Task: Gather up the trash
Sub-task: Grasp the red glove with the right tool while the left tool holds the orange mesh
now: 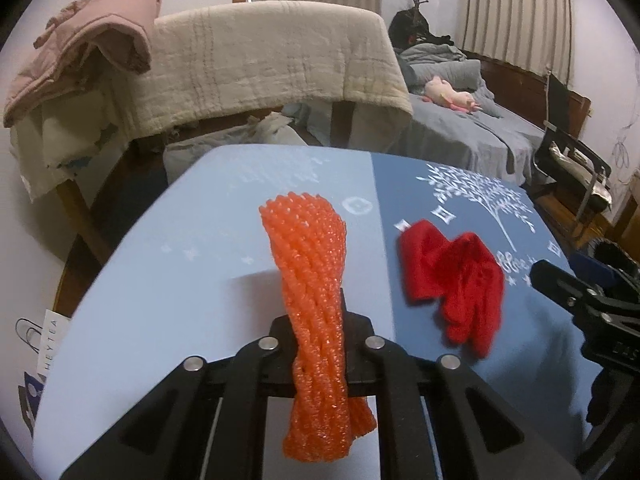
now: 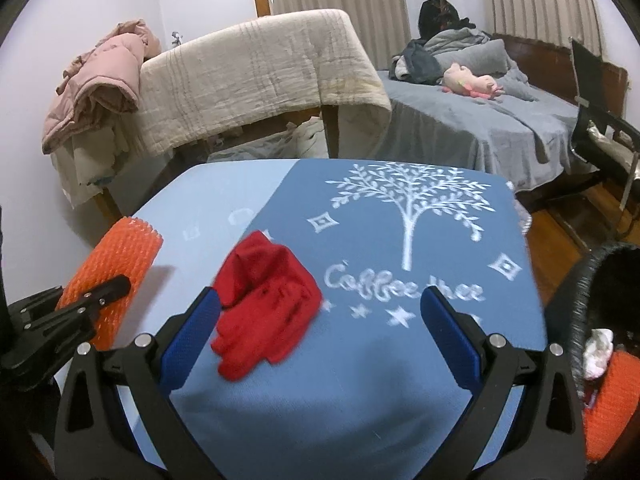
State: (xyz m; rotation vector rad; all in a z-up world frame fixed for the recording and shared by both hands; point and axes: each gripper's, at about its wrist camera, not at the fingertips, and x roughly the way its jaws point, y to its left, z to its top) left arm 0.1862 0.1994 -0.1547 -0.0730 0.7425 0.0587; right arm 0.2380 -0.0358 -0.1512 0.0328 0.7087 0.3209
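Note:
An orange foam net sleeve (image 1: 308, 280) stands up from between my left gripper's (image 1: 320, 320) black fingers, which are shut on its lower part, lifting it just above the blue tablecloth (image 1: 160, 300). The right wrist view shows the same net (image 2: 120, 256) at the far left in the left gripper (image 2: 108, 288). A crumpled red cloth (image 2: 268, 300) lies on the table, partly between the blue pads (image 2: 192, 336) of my right gripper (image 2: 320, 294), which is open and touches nothing. In the left wrist view the red cloth (image 1: 452, 284) lies to the right of the net.
A black bin (image 2: 580, 280) stands at the table's right edge, with white crumpled paper (image 2: 598, 352) and another orange net (image 2: 608, 400) in it. Behind the table are a blanket-draped chair (image 2: 260, 72), a pink jacket (image 2: 100, 80) and a bed (image 2: 480, 120).

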